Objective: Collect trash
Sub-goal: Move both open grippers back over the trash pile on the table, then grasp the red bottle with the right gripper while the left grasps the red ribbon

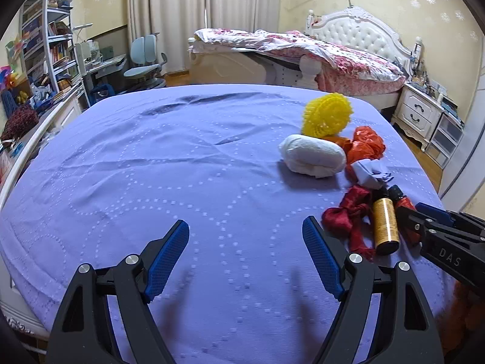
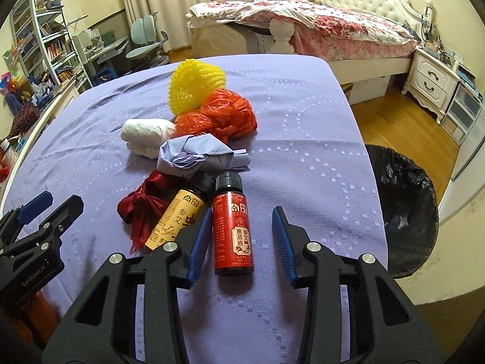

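Trash lies on a purple bedspread point(image 2: 303, 139): a red bottle point(image 2: 232, 224), a gold bottle point(image 2: 174, 215) point(image 1: 385, 224), a dark red cloth point(image 2: 142, 200) point(image 1: 345, 215), a crumpled lilac paper point(image 2: 200, 154) point(image 1: 371, 173), an orange plastic bag point(image 2: 225, 113) point(image 1: 365, 144), a white cloth roll point(image 2: 147, 136) point(image 1: 313, 154) and a yellow spiky ball point(image 2: 194, 85) point(image 1: 327, 115). My right gripper point(image 2: 241, 221) is open, with the red bottle lying between its fingers. My left gripper point(image 1: 245, 230) is open and empty over bare bedspread, left of the pile.
A bin lined with a black bag point(image 2: 403, 212) stands on the wooden floor just right of the bed edge. A white nightstand point(image 2: 430, 82), a second bed point(image 2: 318, 27), a desk with chair point(image 1: 142, 63) and bookshelves point(image 1: 45, 39) lie beyond.
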Action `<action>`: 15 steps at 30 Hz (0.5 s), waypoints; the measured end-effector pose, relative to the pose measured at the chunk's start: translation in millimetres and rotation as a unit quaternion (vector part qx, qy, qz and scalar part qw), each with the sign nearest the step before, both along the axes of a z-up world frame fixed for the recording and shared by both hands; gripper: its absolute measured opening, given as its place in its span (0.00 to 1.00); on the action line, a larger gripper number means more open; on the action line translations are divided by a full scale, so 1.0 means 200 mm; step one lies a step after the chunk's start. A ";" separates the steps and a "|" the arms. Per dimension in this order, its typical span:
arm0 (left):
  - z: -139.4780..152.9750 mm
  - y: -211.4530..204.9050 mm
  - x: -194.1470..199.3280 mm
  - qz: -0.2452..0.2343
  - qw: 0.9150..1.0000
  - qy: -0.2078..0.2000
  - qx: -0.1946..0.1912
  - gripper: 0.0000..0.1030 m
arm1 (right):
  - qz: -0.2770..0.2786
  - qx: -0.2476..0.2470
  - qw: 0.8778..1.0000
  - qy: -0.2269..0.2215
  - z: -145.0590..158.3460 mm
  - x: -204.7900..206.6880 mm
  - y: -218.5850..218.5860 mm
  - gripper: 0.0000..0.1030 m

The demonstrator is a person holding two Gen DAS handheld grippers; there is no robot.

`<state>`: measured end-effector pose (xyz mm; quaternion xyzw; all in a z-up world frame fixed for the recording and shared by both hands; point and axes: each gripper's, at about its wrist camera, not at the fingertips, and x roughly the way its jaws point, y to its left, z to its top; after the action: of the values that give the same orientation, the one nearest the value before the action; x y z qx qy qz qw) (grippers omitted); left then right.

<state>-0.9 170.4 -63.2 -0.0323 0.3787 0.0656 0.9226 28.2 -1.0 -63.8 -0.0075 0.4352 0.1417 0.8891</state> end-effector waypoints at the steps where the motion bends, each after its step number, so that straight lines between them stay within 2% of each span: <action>1: 0.00 -0.01 0.00 -0.003 1.000 0.000 0.001 0.75 | 0.001 -0.001 1.000 -0.001 0.00 0.00 0.00 0.38; 5: 0.00 -0.06 0.02 -0.019 1.000 0.000 0.005 0.75 | 0.003 0.002 1.000 -0.002 -0.01 0.01 -0.01 0.37; 8: 0.00 -0.08 0.03 -0.030 1.000 0.000 0.004 0.75 | 0.002 0.003 1.000 -0.002 -0.01 0.01 -0.04 0.23; 15: -0.02 -0.14 0.08 -0.054 0.998 0.011 0.001 0.75 | -0.003 0.011 1.000 -0.006 -0.01 0.01 -0.09 0.23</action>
<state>15.3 141.7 -66.5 -0.0098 0.3896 0.0161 0.9208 29.8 -18.5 -65.8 0.0032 0.4287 0.1435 0.8920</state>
